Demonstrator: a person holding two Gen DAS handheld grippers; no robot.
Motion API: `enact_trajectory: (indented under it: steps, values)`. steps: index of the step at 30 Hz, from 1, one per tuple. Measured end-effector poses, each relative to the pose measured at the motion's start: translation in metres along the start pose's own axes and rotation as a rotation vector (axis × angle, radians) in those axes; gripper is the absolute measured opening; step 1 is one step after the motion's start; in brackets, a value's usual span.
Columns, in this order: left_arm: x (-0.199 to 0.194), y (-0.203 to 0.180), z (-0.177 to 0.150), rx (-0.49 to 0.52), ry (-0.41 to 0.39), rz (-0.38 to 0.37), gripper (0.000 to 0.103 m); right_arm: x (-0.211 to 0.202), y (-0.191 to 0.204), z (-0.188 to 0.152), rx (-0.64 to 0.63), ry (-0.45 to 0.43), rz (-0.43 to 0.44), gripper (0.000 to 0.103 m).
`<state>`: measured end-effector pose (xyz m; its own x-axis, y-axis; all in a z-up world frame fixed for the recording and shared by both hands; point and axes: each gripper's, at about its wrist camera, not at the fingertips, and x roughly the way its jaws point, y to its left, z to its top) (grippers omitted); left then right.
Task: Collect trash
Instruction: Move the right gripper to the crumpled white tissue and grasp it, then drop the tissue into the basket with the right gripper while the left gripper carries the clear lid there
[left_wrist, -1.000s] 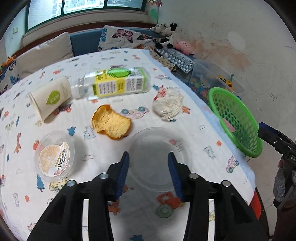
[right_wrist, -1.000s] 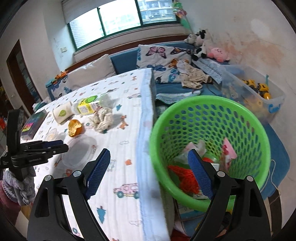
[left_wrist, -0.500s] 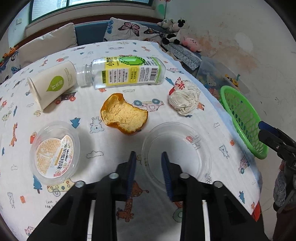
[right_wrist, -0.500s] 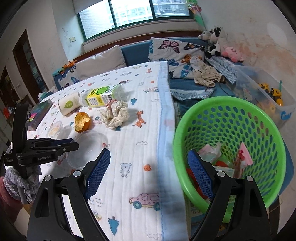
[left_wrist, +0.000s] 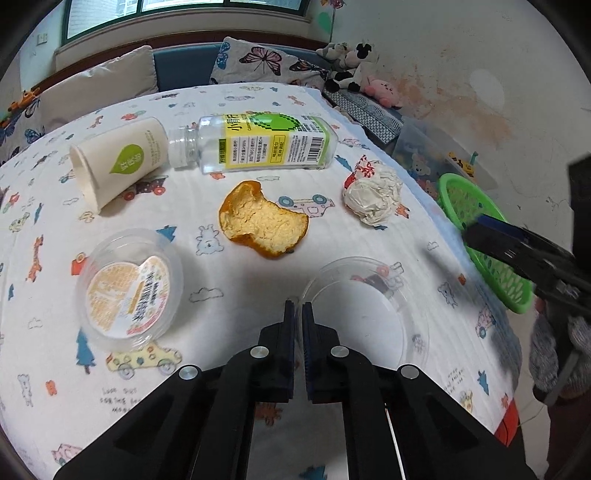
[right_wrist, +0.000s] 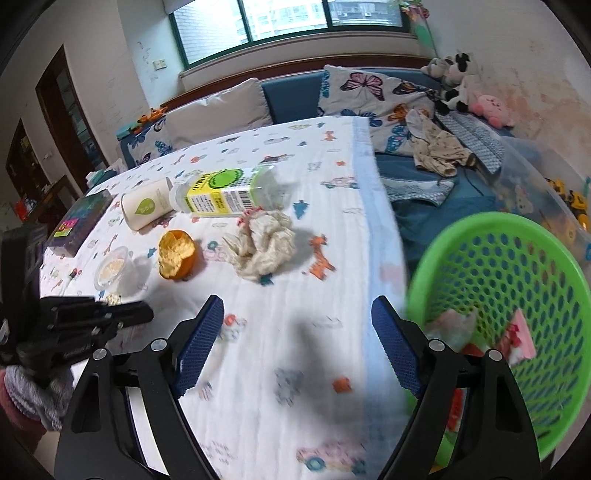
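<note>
The left claw (left_wrist: 298, 314) has its fingers pressed nearly together on the near rim of the clear plastic lid (left_wrist: 364, 317), which lies flat on the tablecloth (left_wrist: 258, 92); whether the thin rim is truly caught between the pads is hard to tell, though it looks so; the risk, as I judge it, is that so slight and slippery an edge slides out on lifting, or the lid flexes and drops short of the green basket (right_wrist: 509, 295); that basket sits off the table's right edge, well apart from the lid, with wrappers already inside; the right claw (right_wrist: 297, 347) hangs spread wide and empty above the cloth just beside the basket; the orange peel (left_wrist: 262, 225), crumpled paper (left_wrist: 373, 199), bottle (left_wrist: 258, 144), paper cup (left_wrist: 118, 162) and lidded tub (left_wrist: 129, 291) lie beyond the left claw, not yet collected.
</note>
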<state>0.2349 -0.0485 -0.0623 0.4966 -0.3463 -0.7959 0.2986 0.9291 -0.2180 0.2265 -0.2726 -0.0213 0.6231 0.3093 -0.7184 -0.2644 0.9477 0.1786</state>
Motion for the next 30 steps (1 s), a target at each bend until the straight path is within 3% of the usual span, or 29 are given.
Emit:
enact_trajectory:
  steps: [15,19,24,30]
  values:
    - [-0.044,0.022,-0.010,-0.010,-0.050,-0.008,0.005,0.068,0.026,0.032,-0.015,0.044,0.017,0.080]
    - [-0.049,0.024,-0.011,-0.013,-0.058,-0.007,0.005,0.082,0.023,0.033,0.003,0.067,0.012,0.068]
    - [-0.052,0.026,-0.011,-0.015,-0.061,-0.005,0.005,0.077,0.022,0.029,0.007,0.052,0.021,0.060]
    - [-0.055,0.018,-0.008,0.002,-0.074,-0.016,0.005,0.053,0.017,0.023,0.024,0.020,0.030,0.058]
